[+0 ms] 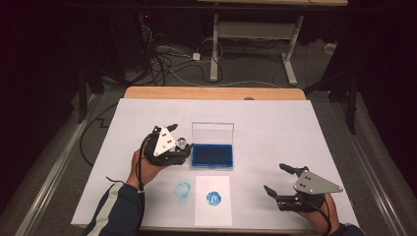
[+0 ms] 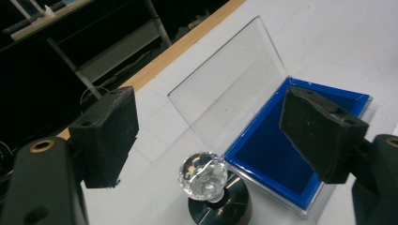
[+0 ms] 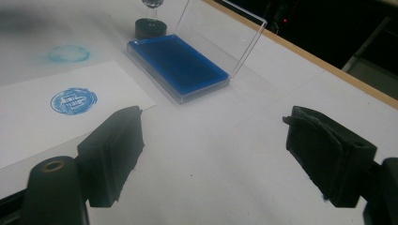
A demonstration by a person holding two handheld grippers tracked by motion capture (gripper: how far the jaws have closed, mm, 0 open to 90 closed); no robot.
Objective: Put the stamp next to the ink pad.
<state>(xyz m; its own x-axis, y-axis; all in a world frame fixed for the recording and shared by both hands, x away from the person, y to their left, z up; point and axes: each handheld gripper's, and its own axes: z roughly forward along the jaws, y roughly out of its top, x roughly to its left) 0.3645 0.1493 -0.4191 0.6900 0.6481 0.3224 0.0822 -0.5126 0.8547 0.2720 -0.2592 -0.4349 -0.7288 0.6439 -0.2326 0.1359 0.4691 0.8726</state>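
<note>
Already, by the look of it, the stamping is largely done: a sheet of paper [image 1: 213,200] near the front edge of the worktop [image 1: 275,123] is carrying a clear blue round print [image 1: 213,198], and a fainter, smudged blue mark [image 1: 183,191] is sitting on the white covering just beside the sheet's left edge. The stamp [image 2: 206,180] (a faceted crystal knob on a dark round base) is standing upright on the worktop, close against the left side of the ink pad case [image 1: 212,156]. The left gripper [image 1: 173,142] is hovering over it with its jaws apart, one on each side of the knob and not touching it, so I am judging that the stamp is either just being set down or about to be picked up; what is left is probably parking it and shutting the case.

The case is lying open, its clear lid [image 2: 230,89] standing up from the far hinge edge. Inside, the tray is holding a deep blue pad [image 3: 178,63] and nothing else.

The right gripper [image 1: 281,181] is waiting low at the front right of the worktop, well apart from the case and the paper, its jaws spread wide and holding nothing.
</note>
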